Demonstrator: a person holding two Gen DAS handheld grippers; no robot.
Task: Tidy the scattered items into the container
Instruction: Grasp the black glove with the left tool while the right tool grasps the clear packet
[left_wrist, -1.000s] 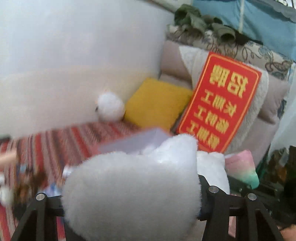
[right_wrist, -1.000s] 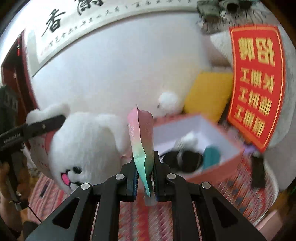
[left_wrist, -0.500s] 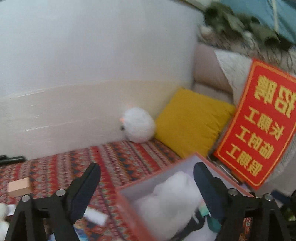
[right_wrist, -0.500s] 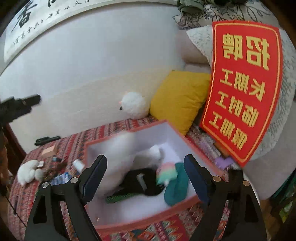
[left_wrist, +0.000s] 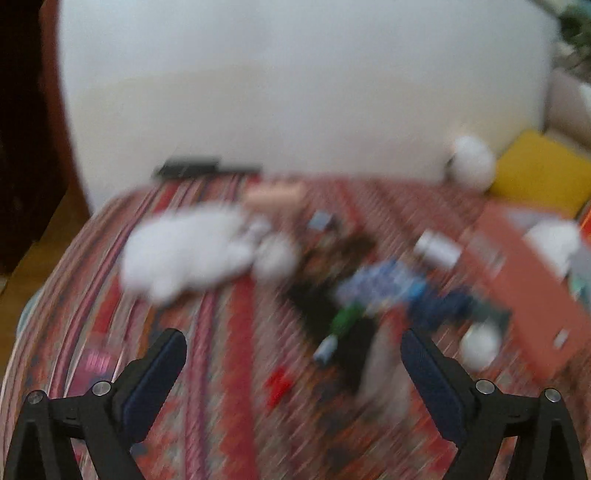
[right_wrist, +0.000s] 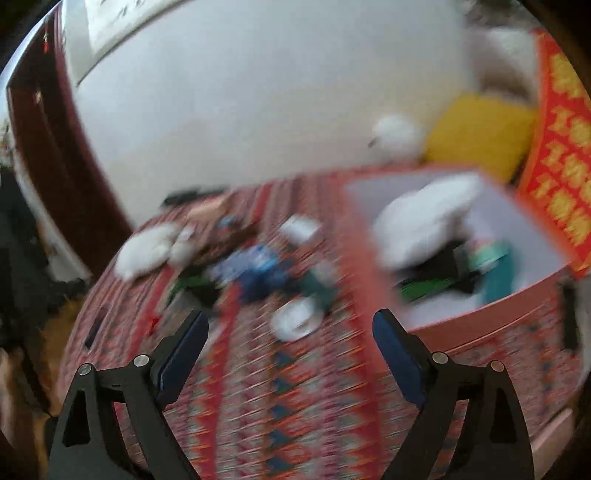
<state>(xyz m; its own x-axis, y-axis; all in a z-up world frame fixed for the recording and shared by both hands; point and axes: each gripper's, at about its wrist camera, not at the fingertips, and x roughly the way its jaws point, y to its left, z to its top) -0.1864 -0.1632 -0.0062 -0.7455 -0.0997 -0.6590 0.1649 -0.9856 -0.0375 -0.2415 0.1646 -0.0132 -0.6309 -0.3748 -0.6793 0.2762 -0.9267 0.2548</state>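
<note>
From the left wrist view, the left gripper (left_wrist: 293, 354) has its fingers spread wide with nothing between them. A second ago it was clamped on a big white plush toy; that toy is gone from its hold, and the camera has swung off the box toward the clutter, the whole picture smeared by the motion. Ahead on the red patterned woven bedspread (left_wrist: 229, 362) lie a fluffy white plush animal (left_wrist: 188, 251), a blurred blue-and-white packet (left_wrist: 384, 284), a small white cylinder (left_wrist: 437, 249) and a round white lid-like piece (left_wrist: 480, 343). The salmon-pink cardboard box (left_wrist: 524, 288) sits at the right edge, just beside the nearest clutter.

From the right wrist view, the right gripper (right_wrist: 290, 334) is likewise spread apart and empty; the pastel pouch it pinched a second ago now lies inside the box (right_wrist: 480, 325), near the large white plush toy (right_wrist: 424, 218) and some dark and teal things. So both deliveries look done, and I'd judge the pair are heading back for more. The round white piece (right_wrist: 297, 319) is closest, with bare bedspread in front of it. The bed's left edge drops off near the smaller plush animal (right_wrist: 146, 251), so a reach there has less margin; the box wall hems in the right side.
</note>
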